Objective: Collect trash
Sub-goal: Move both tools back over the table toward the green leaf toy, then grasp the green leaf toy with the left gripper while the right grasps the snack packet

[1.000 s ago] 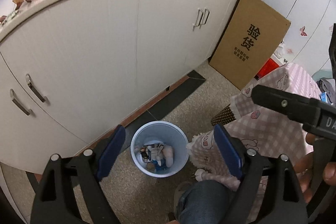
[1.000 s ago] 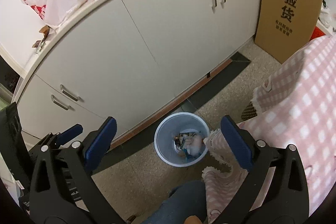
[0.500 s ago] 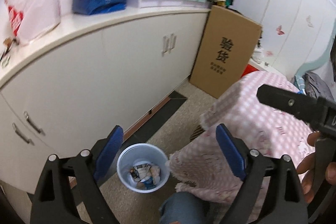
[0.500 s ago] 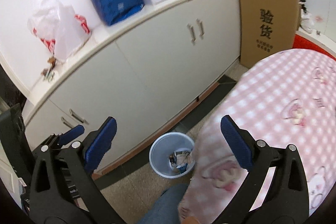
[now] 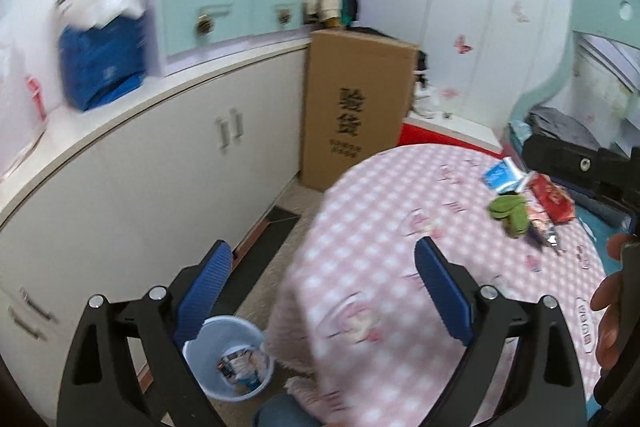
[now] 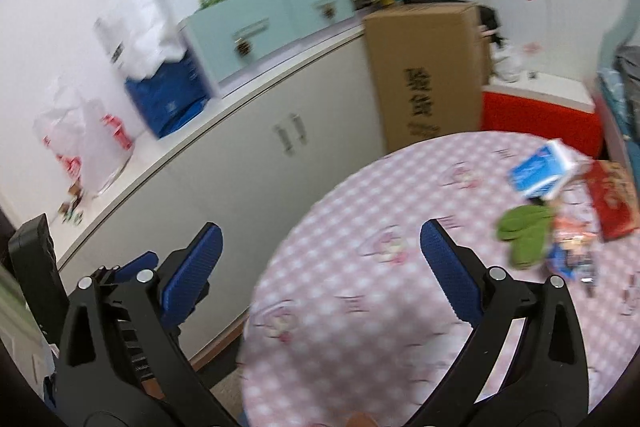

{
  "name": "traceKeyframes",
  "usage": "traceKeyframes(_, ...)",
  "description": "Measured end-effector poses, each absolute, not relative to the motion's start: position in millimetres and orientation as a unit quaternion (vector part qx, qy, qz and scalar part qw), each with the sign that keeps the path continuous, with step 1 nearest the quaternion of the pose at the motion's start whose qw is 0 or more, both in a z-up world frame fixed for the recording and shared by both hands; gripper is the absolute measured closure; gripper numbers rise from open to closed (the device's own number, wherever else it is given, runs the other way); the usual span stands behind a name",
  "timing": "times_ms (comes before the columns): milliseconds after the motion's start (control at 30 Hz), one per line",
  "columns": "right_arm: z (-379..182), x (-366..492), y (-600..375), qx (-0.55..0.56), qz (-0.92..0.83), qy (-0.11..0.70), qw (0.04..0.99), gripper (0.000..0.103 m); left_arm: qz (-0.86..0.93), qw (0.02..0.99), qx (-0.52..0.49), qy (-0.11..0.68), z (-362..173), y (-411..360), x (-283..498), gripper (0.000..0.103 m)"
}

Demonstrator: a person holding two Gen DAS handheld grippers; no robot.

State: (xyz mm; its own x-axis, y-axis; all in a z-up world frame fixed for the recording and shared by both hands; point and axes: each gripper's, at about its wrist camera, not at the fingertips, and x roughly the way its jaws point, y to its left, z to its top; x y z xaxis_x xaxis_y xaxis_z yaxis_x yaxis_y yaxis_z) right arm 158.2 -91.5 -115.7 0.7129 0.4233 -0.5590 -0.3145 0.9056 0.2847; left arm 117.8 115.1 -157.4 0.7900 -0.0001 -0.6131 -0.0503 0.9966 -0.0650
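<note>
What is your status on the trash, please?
Left gripper and right gripper open, empty. Wrappers lie on table. Bin on floor. Nothing blocking.

Pink-and-white checked tablecloth (image 6: 360, 267) carries a green cloth (image 6: 524, 233), blue-and-white packet (image 6: 540, 171) and red wrapper (image 6: 614, 205). Beside the tablecloth: pale blue bin (image 5: 208, 347), brown carton (image 5: 356, 107), white cabinets (image 5: 140, 187). Blue fingers (image 5: 438, 289).
</note>
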Motion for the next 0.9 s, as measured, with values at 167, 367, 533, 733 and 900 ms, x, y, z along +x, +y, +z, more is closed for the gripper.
traceKeyframes(167,-114,153,-158,0.09,0.126,0.315,0.937,0.006,-0.037,0.949,-0.013,0.314,-152,61,139,0.012)
traceKeyframes(367,-132,153,-243,0.107,0.021,0.329,0.938,0.006,-0.093,0.945,0.017,0.312,-157,1,168,0.012)
traceKeyframes(533,-158,162,-288,0.117,-0.034,0.35,0.929,0.006,-0.141,0.933,0.051,0.327,-174,-44,201,0.012)
traceKeyframes(733,-199,186,-300,0.124,-0.043,0.393,0.91,0.006,-0.179,0.913,0.088,0.356,-203,-85,238,0.012)
traceKeyframes(900,-220,204,-294,0.123,-0.043,0.413,0.901,0.006,-0.208,0.893,0.1,0.386,-230,-118,277,0.012)
